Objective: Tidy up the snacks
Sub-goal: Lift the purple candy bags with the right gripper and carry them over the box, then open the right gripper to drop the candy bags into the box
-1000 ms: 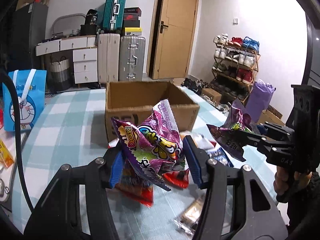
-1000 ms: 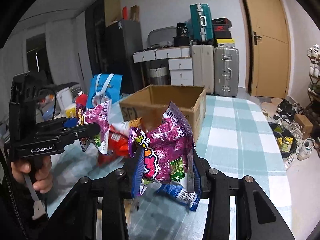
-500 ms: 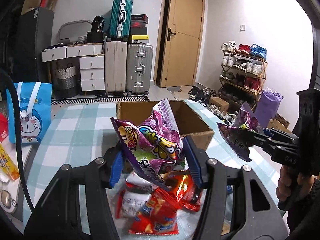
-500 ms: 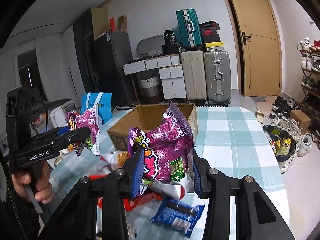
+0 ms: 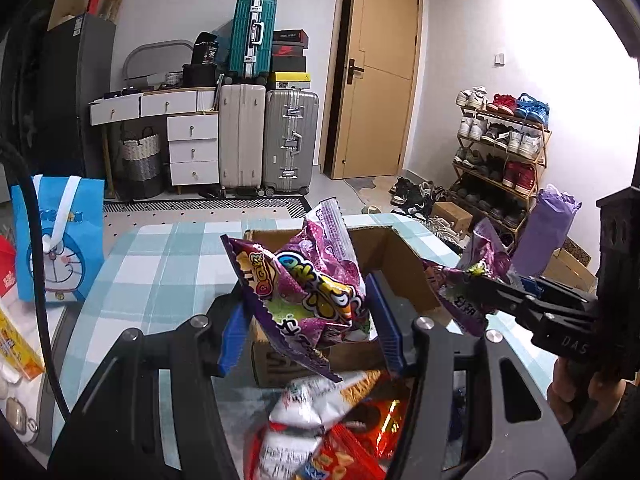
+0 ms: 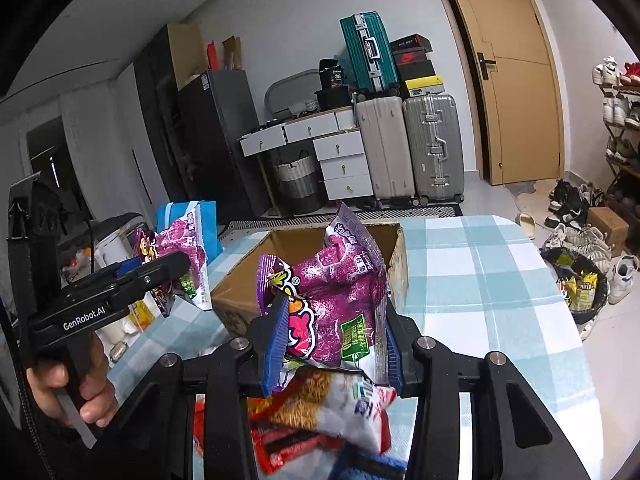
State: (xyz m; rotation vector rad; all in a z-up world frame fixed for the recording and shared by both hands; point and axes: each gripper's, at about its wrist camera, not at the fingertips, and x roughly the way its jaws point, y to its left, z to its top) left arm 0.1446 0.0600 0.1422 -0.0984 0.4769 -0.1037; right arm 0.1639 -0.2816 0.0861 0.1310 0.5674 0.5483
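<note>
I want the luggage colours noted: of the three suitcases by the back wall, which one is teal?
The teal suitcase is the one stacked on top of the other two; the cream suitcase and silver suitcase below it stand side by side on the floor.

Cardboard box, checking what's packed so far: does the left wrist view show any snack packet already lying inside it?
Cannot tell: the purple snack bag held in the left gripper hides most of the cardboard box interior.

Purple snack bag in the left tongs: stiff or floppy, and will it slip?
Likely floppy: the purple snack bag crumples between the left tongs. Probably light, since it is puffed with air. Its glossy film may slip, though the pads pinch it firmly now.
</note>
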